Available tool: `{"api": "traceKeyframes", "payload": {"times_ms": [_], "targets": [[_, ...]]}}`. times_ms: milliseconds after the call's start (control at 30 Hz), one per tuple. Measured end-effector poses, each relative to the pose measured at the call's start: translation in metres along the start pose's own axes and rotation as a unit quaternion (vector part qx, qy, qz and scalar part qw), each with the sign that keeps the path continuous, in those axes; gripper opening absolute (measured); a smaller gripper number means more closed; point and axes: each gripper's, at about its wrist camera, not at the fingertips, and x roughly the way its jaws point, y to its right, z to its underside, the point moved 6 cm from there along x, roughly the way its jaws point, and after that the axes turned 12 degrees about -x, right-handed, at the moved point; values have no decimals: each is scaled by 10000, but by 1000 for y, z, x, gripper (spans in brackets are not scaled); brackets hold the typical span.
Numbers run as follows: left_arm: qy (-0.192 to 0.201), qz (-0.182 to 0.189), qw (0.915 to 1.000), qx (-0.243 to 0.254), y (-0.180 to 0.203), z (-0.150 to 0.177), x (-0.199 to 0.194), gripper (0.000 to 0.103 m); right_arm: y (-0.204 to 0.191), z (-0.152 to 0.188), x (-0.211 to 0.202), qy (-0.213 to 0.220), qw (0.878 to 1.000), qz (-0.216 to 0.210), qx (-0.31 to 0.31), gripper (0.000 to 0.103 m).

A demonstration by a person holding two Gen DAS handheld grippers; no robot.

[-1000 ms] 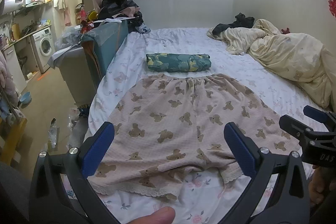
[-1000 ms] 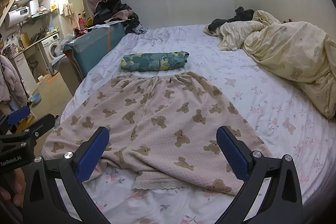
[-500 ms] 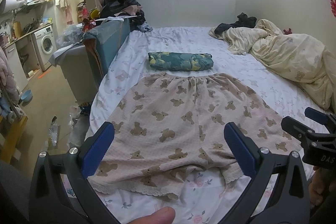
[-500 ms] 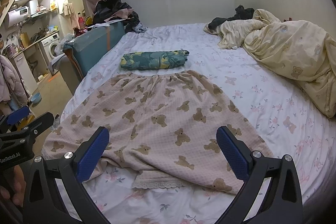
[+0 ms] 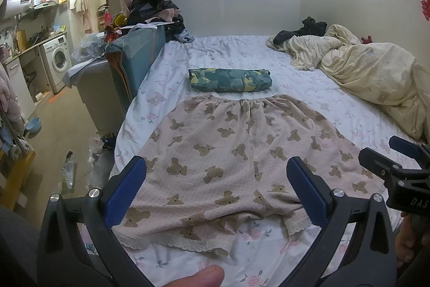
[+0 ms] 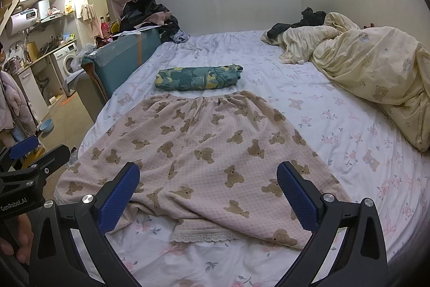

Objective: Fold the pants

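Left gripper (image 5: 215, 190): jaws spread wide, nothing held, hovering over the near hem of the pants (image 5: 242, 160). Right gripper (image 6: 208, 191): likewise wide and empty, just short of the same hem.

Pants: pink, bear-printed, spread flat on the bed (image 6: 349, 141), lace-trimmed legs toward us, waistband away.

Risk, as we judge it: the near hem is already rumpled and partly tucked under. A pinch there could catch only the top layer, or the sheet beneath, and drag the fold crooked.

Pose: we hold both tools level, side by side, pointing along the pants. A thumb (image 5: 199, 277) shows at the bottom edge of the left view.

Beyond the waistband: a folded green garment (image 6: 199, 78), just apart. Farther right of the pants: a crumpled yellow duvet (image 6: 376, 66).
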Motion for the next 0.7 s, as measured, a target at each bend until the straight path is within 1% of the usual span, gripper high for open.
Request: {"api": "traceKeyframes", "payload": {"times_ms": [700], "targets": [[26, -4, 10000, 34, 1, -1, -1, 103, 0, -1, 0, 10, 10000, 7, 4, 103]]}}
